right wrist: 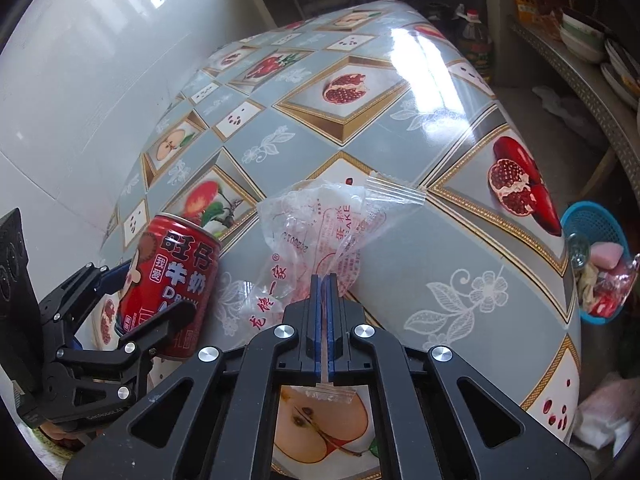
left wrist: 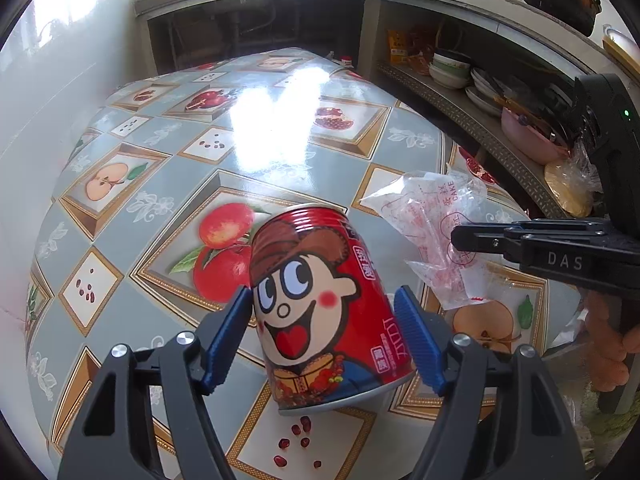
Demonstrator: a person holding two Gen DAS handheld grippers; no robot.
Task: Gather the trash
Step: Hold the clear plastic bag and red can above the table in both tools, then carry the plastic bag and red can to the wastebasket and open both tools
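A red milk-drink can (left wrist: 320, 280) with a cartoon face stands near the front edge of the fruit-patterned table (left wrist: 180, 184). My left gripper (left wrist: 322, 300) has its blue pads (left wrist: 236, 328) pressed on both sides of the can. To the can's right lies a crumpled clear plastic cake wrapper (left wrist: 432, 216). In the right wrist view, my right gripper (right wrist: 325, 278) is shut on the near edge of the wrapper (right wrist: 320, 216), its jaws fully together. The can (right wrist: 180, 264) and my left gripper (right wrist: 154, 292) sit at the lower left of that view.
A blue basket (right wrist: 596, 232) with scraps in it sits on the floor past the table's right edge. Shelves with stacked bowls (left wrist: 452, 68) run along the right. An oil bottle (right wrist: 476, 40) stands behind the table. A white wall is at the left.
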